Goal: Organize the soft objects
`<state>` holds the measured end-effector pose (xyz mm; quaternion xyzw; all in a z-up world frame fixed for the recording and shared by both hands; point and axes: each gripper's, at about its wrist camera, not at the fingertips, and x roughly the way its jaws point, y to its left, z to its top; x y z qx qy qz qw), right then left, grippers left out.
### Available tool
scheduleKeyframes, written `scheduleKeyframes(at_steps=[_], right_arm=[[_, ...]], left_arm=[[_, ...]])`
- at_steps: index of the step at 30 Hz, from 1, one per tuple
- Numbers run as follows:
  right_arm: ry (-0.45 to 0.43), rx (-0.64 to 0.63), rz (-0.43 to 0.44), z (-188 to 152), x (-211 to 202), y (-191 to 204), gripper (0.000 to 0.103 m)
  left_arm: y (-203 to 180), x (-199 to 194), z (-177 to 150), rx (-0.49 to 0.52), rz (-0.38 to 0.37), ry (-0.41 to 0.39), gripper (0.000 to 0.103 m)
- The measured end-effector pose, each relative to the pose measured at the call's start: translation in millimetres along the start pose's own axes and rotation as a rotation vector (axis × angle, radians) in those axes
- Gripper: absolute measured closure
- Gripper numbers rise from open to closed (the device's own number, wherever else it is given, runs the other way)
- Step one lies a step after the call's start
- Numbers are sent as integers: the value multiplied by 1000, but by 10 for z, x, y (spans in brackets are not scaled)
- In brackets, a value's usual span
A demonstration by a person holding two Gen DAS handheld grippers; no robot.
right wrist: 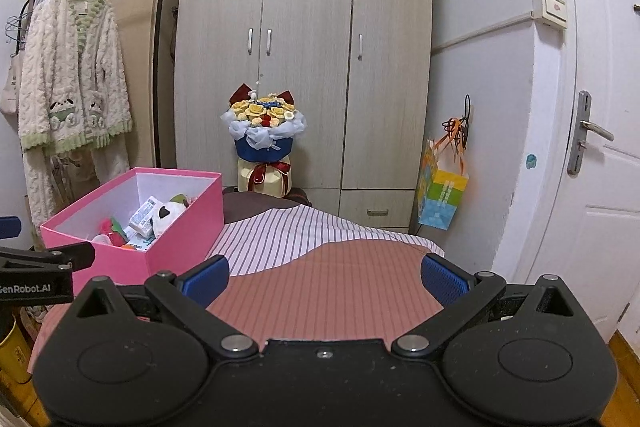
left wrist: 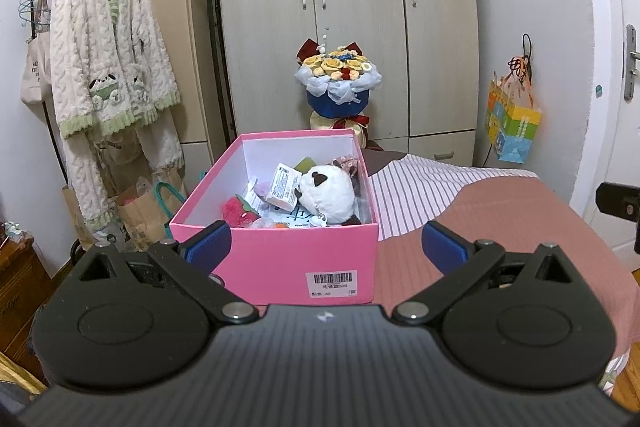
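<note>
Both claws stand wide open and hold nothing. At the bottom of the left wrist view, the left claw [left wrist: 325, 245] spreads its blue pads to either side of the near wall of a pink box [left wrist: 280, 259], the left pad overlapping the box's near left corner in the picture; whether it touches cannot be told. At the bottom of the right wrist view, the right claw [right wrist: 324, 277] hangs over the bare pink-striped bedspread [right wrist: 332, 291], with the box off to the left of the frame.

That box sits on the bed, lid off, a barcode label on its near side. Inside lie the soft things: a white plush toy with dark ears [left wrist: 326, 195] toward the right of the box, a red fuzzy item [left wrist: 236, 211] at the near left, and a small wrapped packet [left wrist: 284, 187] leaning beside the plush. Other small pieces lie under them, too jumbled to name.

Past the box, the bedspread gives way to a white sheet with thin dark stripes [right wrist: 276, 239]. At the far end of the bed, near the centre of each frame, stands a flower bouquet [left wrist: 338, 79] in blue and white wrapping. Behind it rises a pale wardrobe [right wrist: 304, 39] with three doors. At the upper left, a fluffy cream robe with green trim [left wrist: 108, 47] hangs on a rail. On the right, a bright paper gift bag [right wrist: 442, 195] hangs on the wall, near a white door [right wrist: 600, 187] with a metal handle.
</note>
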<state>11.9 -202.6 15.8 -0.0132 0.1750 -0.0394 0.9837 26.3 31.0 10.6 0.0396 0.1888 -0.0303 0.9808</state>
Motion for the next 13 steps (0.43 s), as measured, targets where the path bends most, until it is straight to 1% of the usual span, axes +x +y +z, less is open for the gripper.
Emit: scheduleKeyframes(at_steps=[6,13], right_arm=[[17,9,-1,-16,57,-34,0],[18,10,-1,-13,71,-37,0]], left_arm=[[20,28,0,-9,13,3,0],[13,38,-7,-9,11,4,0]])
